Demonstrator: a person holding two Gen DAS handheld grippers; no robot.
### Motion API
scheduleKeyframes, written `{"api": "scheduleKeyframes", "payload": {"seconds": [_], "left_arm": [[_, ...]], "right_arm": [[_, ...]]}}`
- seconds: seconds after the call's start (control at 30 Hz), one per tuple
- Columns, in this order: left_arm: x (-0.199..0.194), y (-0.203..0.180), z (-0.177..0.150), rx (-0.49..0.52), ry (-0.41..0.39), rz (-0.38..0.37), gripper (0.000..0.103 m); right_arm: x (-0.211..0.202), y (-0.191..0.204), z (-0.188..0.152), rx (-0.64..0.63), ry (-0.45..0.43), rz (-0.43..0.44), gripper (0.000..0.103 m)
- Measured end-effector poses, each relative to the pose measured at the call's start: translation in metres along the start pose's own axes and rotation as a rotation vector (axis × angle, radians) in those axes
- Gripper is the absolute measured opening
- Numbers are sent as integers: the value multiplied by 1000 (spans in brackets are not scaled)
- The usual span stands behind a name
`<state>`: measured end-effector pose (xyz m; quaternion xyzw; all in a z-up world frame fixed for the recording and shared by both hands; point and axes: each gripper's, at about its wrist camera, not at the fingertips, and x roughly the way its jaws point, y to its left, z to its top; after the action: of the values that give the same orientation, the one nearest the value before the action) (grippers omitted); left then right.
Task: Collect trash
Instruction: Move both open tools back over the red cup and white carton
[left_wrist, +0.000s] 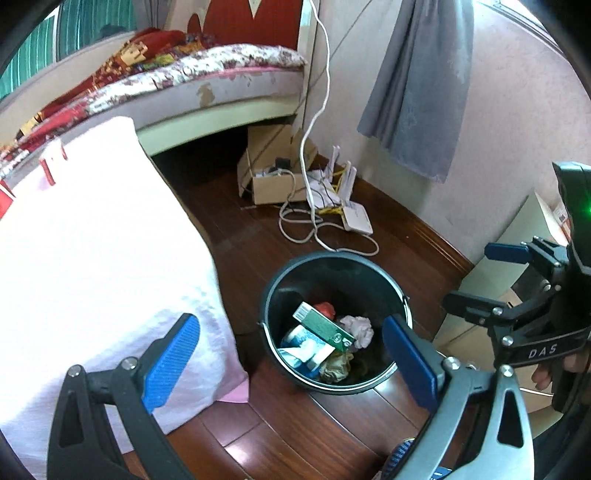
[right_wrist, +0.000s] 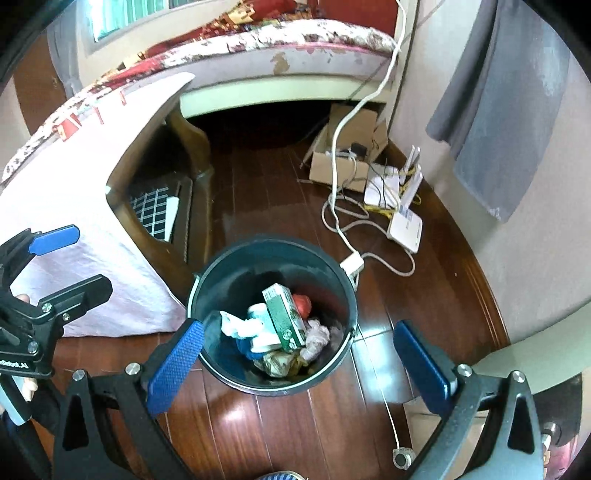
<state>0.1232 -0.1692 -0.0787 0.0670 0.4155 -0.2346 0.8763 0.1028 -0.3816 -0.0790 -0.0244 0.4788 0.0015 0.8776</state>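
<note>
A dark round trash bin (left_wrist: 334, 258) (right_wrist: 273, 244) stands on the wooden floor. Inside it lie a green box (left_wrist: 323, 326) (right_wrist: 286, 317), a red scrap (left_wrist: 325, 308) (right_wrist: 303, 302), a crumpled tissue (left_wrist: 359, 328) (right_wrist: 317, 338), a blue-and-white packet (left_wrist: 303, 343) (right_wrist: 251, 326) and an olive wrapper (left_wrist: 336, 365) (right_wrist: 277, 363). My left gripper (left_wrist: 291, 325) (right_wrist: 85, 262) hangs open above the bin's left side, nothing between its blue pads. My right gripper (right_wrist: 299, 328) (left_wrist: 482, 277) is open just as wide over the bin's right side, also empty.
A table under a white-pink cloth (left_wrist: 92, 240) (right_wrist: 74, 166) stands close left of the bin. Behind are a bed (left_wrist: 221, 85), a cardboard box (left_wrist: 273, 181) (right_wrist: 340, 164), a white router with loose cables (left_wrist: 356, 218) (right_wrist: 406, 225) and a grey curtain (left_wrist: 417, 92). Pale furniture (left_wrist: 498, 254) stands on the right.
</note>
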Motion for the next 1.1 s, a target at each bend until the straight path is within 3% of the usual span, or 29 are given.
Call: {"api": "scheduleKeyframes", "payload": {"seconds": [0.5,1.1], "left_arm": [[-54,49,18,-36,-126,99,100],[-88,152,7,-154,-184,263,100]], "right_arm": [[-41,60,43,-105,-134,66,103],[-33,176,104,-237,-227,201,103]]}}
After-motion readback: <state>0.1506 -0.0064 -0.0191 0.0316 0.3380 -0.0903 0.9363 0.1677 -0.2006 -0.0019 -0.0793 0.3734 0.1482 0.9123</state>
